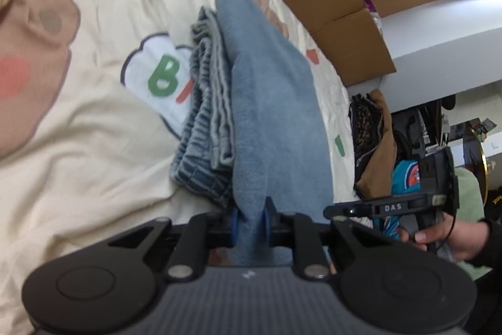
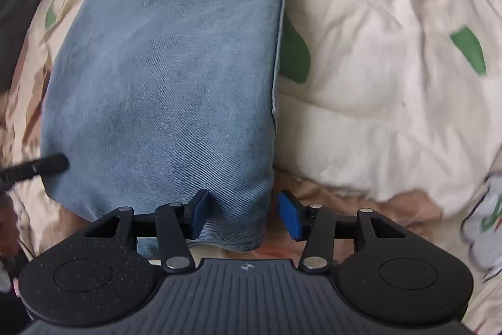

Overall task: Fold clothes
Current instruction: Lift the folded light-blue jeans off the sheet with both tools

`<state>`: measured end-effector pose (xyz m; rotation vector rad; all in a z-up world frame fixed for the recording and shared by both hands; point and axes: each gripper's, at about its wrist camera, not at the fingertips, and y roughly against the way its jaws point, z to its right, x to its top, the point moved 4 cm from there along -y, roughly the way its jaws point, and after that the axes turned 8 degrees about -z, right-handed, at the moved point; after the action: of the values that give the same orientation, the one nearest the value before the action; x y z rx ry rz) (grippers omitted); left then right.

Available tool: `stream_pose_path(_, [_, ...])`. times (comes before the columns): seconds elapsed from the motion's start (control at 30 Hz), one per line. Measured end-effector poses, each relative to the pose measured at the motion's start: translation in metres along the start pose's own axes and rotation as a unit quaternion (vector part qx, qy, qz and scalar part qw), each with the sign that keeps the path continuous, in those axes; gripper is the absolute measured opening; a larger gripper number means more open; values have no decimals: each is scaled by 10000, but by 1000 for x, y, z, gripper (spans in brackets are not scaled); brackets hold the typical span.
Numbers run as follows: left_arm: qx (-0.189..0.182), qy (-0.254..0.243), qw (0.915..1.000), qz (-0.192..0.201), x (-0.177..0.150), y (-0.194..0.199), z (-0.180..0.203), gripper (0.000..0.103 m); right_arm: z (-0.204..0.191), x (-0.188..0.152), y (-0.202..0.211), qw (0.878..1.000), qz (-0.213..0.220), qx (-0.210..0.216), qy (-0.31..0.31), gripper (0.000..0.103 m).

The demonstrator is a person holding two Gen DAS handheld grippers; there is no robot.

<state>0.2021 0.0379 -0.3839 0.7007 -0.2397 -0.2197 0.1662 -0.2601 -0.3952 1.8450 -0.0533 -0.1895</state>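
Folded blue denim jeans [image 1: 266,102] lie on our cream cartoon-print bedsheet [image 1: 94,146], and we take the scene from left to right. In the left wrist view, a brown bear face with a pink cheek [image 1: 31,52] is printed at the far left of the sheet, then a white cloud patch with a green letter B [image 1: 160,77]. Just right of that patch sit the stacked ribbed edges of the jeans, with the smooth top layer running toward us. Our left gripper [image 1: 251,225] is clamped on the near end of this top layer, blue pads pinching the cloth between them. Further right stand brown cardboard boxes [image 1: 329,5] beyond the bed's edge, and our right hand [image 1: 445,237] holds the other tool's handle.

In the right wrist view, the jeans [image 2: 163,77] fill the left and centre. Our right gripper [image 2: 244,215] stands wide apart, its left pad touching the denim's near corner, its right pad over the bedsheet [image 2: 392,83], gripping nothing.
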Motion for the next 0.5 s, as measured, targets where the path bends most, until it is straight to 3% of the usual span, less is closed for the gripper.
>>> stream_pose_path(0.17, [178,67,9998,18,8,0,-6,15,9,16,14,9994,-24,-49,336,55])
stream_pose_path(0.37, [457,23,9988,-160,18,3,-3,22,21,21,36,9957,816,264,360,55])
stream_pose_path(0.47, [640,-96,9979,-55,31,17,4,30,30,19,43,9906,1236,567,153,55])
stream_pose_path(0.5, [695,-154,9975,-28,36,20,8,41,33,19,44,9890,1331,637,109,55])
